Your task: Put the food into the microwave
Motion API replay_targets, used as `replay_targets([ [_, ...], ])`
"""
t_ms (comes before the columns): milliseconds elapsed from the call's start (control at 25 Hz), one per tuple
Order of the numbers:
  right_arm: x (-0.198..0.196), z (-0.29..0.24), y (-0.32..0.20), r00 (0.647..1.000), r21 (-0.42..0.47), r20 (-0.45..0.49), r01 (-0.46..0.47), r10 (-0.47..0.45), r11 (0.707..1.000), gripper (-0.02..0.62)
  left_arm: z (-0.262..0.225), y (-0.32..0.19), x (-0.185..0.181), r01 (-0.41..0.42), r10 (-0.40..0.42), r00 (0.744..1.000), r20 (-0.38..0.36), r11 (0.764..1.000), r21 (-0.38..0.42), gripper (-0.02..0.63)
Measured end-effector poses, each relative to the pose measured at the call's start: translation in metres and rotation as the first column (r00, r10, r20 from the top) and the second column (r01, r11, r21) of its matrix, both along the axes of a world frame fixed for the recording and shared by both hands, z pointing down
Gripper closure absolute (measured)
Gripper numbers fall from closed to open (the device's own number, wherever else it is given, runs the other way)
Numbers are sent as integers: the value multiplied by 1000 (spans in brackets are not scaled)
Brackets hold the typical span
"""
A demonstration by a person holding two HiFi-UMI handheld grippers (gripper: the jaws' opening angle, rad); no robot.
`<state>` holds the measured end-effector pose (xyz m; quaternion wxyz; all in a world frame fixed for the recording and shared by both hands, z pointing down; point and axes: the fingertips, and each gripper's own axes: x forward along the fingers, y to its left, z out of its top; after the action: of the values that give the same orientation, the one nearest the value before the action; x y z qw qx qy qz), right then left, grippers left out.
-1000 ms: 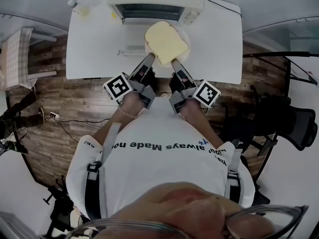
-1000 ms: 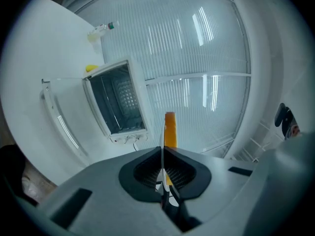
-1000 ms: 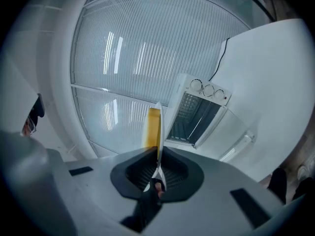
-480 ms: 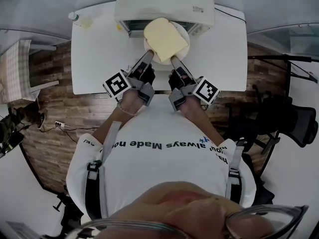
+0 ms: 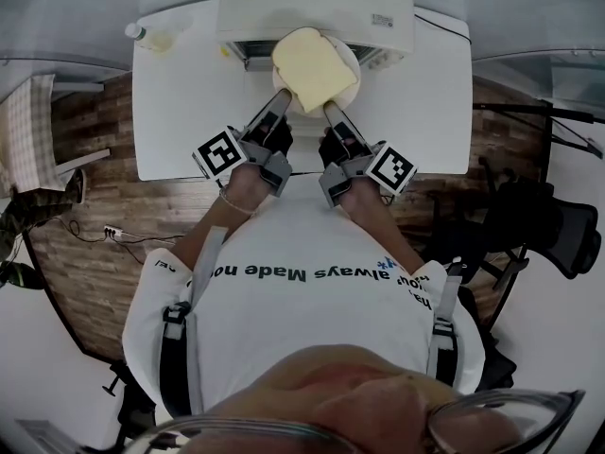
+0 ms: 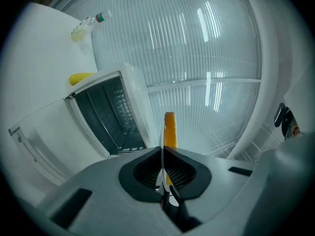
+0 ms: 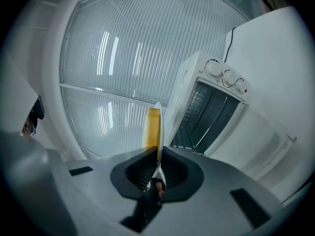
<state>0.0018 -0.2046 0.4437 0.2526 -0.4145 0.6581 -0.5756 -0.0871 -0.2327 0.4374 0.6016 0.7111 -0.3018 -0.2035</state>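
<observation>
A thick pale-yellow slice of bread [image 5: 312, 66] lies on a white plate [image 5: 350, 88], held above the table right at the mouth of the white microwave [image 5: 317, 8]. My left gripper [image 5: 281, 98] is shut on the plate's near-left rim and my right gripper [image 5: 332, 111] on its near-right rim. In the left gripper view the plate [image 6: 162, 146] shows edge-on between the jaws with the bread [image 6: 170, 129] beside it, and the microwave's dark open cavity [image 6: 106, 114] is to the left. The right gripper view shows the same plate edge [image 7: 158, 132], the bread [image 7: 152, 127] and the cavity [image 7: 209, 114].
The microwave's door [image 6: 42, 136] hangs open and flat in front of the cavity. A clear bottle [image 5: 149, 36] lies at the back left of the white table [image 5: 184, 112], with a small yellow item [image 6: 81, 77] beside the microwave. Wooden floor surrounds the table.
Both grippers have carried the plate with the bread forward, from over the table's middle up to the microwave's opening. Their hold on the plate's rim is unchanged.
</observation>
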Motion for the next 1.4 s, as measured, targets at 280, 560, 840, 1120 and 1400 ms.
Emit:
replay_targets([
  [280,19,-4,-4,1000,3,11,27,-27,1000,572,-7,-2,20,29,-29,1000,-3,1000,0,588],
  [560,53,-7,-1,999,3,16,40,-40,999,572,-8,4,53,45,-45,999,2,999,-6,588],
  [840,59,-4,1,999,0,24,43,-43,999,572,-5,5,58,50,-50,999,19,999,-2,588],
  [1120,57,4,4,998,-21,25,55,-54,998,572,2,10,57,65,-64,998,11,998,-25,588],
  [1400,54,19,8,997,-50,29,67,-66,996,572,16,14,56,76,-77,997,-4,995,-63,588],
])
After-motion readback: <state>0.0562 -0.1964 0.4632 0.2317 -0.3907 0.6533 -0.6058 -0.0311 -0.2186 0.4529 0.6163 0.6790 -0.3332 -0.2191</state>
